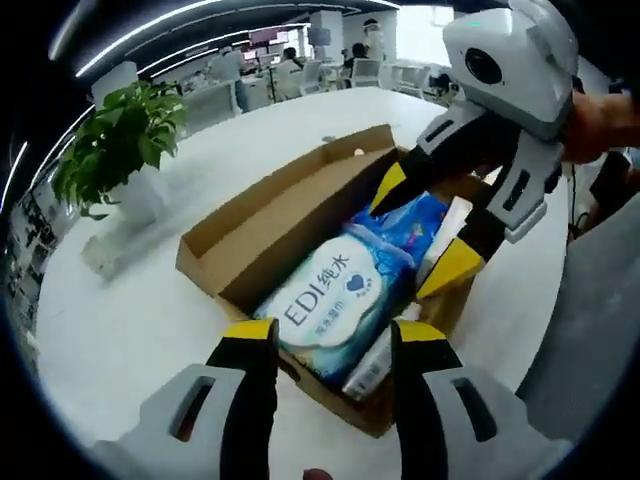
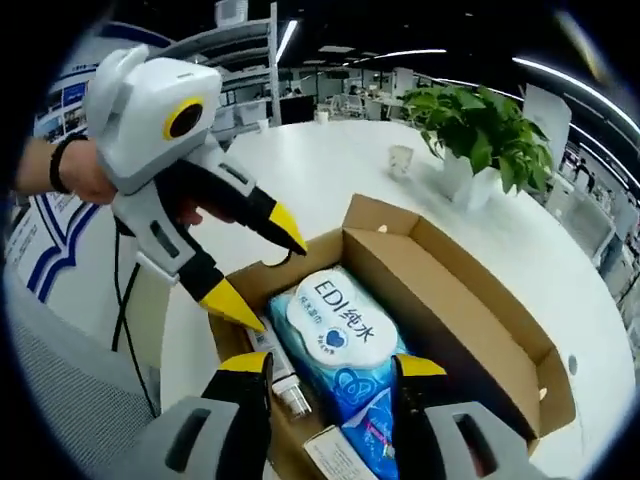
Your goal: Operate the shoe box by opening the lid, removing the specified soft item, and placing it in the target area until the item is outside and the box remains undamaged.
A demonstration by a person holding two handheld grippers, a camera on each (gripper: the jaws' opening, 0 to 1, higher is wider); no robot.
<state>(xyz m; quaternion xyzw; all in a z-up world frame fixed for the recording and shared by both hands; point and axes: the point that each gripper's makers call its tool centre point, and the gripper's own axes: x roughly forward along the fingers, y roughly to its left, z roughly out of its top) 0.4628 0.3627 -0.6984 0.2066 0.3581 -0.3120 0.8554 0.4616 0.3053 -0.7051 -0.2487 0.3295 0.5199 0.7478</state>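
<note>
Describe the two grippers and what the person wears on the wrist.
Both grippers have glossy white bodies, grey-and-black jaws and yellow tips. The left gripper carries a black round lens ringed in yellow, with a black cable hanging below it. The right gripper has a plain dark lens. A black wristband sits on the left wrist.

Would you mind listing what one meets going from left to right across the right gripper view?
Person's hand → left gripper → wet wipes pack → raised box lid → potted plant.
</note>
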